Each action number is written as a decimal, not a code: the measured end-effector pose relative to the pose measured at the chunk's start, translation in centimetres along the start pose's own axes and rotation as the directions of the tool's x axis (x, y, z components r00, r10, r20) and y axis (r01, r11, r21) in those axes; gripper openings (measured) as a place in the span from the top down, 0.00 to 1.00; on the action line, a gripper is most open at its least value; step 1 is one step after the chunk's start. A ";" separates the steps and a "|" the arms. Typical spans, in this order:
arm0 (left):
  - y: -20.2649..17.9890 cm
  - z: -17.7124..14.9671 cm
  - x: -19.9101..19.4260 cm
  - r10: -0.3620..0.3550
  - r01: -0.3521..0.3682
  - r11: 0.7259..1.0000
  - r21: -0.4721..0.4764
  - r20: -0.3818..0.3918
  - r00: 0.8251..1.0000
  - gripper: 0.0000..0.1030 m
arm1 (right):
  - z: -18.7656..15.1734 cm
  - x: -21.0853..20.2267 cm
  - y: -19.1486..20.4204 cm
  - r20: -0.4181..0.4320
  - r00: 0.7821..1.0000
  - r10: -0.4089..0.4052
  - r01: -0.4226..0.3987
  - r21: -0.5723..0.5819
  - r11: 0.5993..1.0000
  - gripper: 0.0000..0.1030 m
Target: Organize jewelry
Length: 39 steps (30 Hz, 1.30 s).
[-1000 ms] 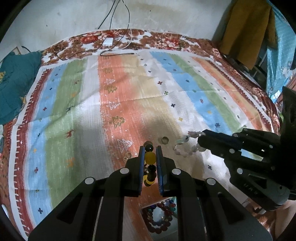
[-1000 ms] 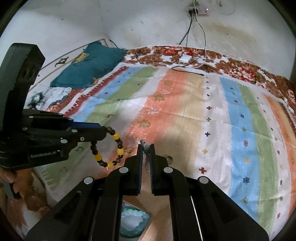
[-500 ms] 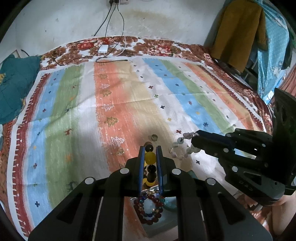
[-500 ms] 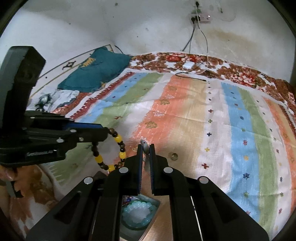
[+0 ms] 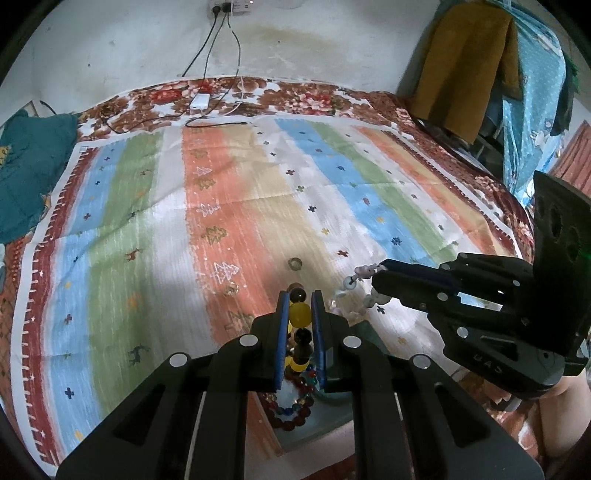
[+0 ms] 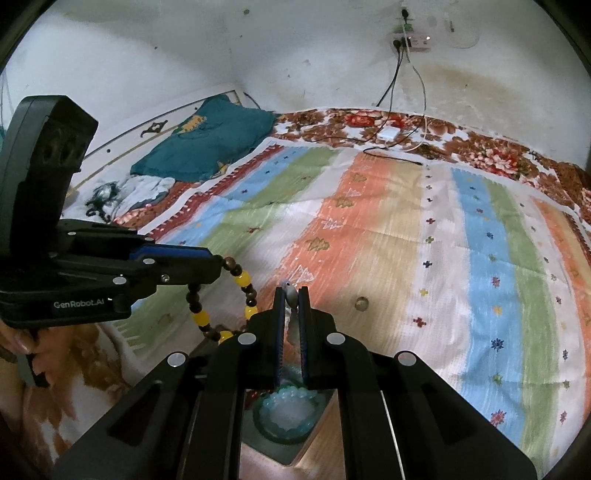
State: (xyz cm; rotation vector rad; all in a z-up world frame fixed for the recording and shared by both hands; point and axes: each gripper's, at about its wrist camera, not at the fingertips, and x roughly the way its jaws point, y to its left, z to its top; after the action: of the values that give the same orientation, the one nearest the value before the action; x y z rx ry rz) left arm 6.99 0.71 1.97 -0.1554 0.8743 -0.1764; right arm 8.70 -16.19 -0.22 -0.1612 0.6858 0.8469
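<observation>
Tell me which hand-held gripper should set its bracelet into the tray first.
Left, probably. The left hand-held gripper holds the brown-and-yellow beaded bracelet right above the teal tray. The right hand-held gripper, gripping the pale white beaded bracelet, looks about as near.

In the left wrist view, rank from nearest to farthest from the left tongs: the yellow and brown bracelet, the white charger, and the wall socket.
1. yellow and brown bracelet, clamped in the left tongs.
2. white charger, on the bed's far floral edge.
3. wall socket, on the wall above.

Left tool (image 5: 300, 308) pinches a yellow-and-dark bead bracelet (image 5: 299, 314); right tool (image 5: 380, 275) grips pale beads (image 5: 351, 284)
</observation>
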 end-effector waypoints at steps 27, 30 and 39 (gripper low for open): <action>1.5 -2.1 0.6 0.002 -0.007 0.996 -0.084 -0.053 0.999 0.63 | -2.3 -0.3 0.4 -0.072 0.997 -0.002 0.004 0.024 1.000 0.64; 1.9 -2.1 0.8 0.015 -0.020 0.995 -0.093 -0.058 0.998 0.54 | -2.2 -0.1 -0.1 -0.080 0.997 -0.011 0.015 0.042 0.999 0.58; 3.4 -1.7 2.1 -0.050 0.034 0.986 -0.162 -0.098 0.994 0.40 | -2.0 0.4 -1.0 -0.102 0.995 -0.007 0.013 0.062 0.998 0.43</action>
State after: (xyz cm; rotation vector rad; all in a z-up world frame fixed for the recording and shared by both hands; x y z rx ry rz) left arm 7.28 3.50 -1.37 -0.3171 0.9872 -0.1543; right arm 8.62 -17.43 -2.17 -0.1522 0.8050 0.8107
